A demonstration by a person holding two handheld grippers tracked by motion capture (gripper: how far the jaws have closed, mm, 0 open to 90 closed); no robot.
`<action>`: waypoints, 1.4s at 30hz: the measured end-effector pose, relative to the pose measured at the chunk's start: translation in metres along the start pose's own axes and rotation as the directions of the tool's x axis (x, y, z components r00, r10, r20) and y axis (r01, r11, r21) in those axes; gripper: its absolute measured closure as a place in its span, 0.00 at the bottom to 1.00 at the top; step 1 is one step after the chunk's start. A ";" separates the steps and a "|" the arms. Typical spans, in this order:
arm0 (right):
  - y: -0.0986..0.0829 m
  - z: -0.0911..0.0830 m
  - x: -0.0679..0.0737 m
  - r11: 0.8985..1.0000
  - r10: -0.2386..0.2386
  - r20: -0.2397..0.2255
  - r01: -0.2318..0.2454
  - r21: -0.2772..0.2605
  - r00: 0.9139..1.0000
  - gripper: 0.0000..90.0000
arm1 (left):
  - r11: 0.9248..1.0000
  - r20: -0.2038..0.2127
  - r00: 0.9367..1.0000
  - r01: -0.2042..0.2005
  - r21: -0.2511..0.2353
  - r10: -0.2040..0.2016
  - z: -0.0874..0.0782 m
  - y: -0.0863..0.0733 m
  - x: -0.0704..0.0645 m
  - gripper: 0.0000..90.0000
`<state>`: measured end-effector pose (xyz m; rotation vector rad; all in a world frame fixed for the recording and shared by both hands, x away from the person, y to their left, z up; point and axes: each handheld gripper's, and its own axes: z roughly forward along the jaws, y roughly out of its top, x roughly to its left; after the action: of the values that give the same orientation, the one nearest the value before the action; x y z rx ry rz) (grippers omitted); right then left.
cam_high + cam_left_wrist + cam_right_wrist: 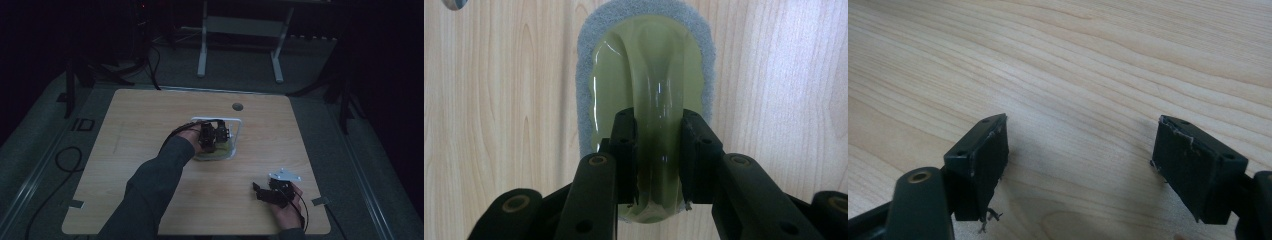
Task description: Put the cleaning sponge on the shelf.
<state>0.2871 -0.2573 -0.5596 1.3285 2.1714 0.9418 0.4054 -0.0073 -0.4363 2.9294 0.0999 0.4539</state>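
The left tongs [658, 162] grip the raised green handle of a scrubbing pad [646, 75] lying flat on the table [499, 100]. The right tongs [1080, 167] gape wide, well apart from it.

The right claw [1080, 165] hovers with its jaws spread wide over the bare wooden table [1088, 65].

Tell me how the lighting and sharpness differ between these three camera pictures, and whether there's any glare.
High view: dim and underexposed, the room behind near black, the table murky. Left gripper view: bright and sharp, with white glare streaks on the glossy green handle of the scrubbing pad that the left tongs clamp. Right gripper view: evenly lit, wood grain crisp, the open right tongs slightly soft at the bottom edge.
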 end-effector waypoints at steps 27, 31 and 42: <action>0.000 0.000 0.000 1.000 0.000 0.000 0.000 0.001 1.000 0.24 | 0.998 -0.011 0.998 -0.055 0.024 0.056 0.021 0.002 0.006 0.79; 0.000 0.000 0.000 1.000 0.000 0.000 0.000 0.000 1.000 0.24 | 0.998 -0.016 0.998 -0.057 0.024 0.058 0.023 0.003 0.006 0.79; 0.000 0.000 0.000 1.000 -0.001 0.000 0.001 -0.001 1.000 0.24 | 0.997 -0.037 0.996 -0.075 0.022 0.075 0.027 0.006 0.005 0.79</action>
<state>0.2871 -0.2574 -0.5596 1.3266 2.1717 0.9419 0.4191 -0.0171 -0.4594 2.9535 -0.0004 0.5227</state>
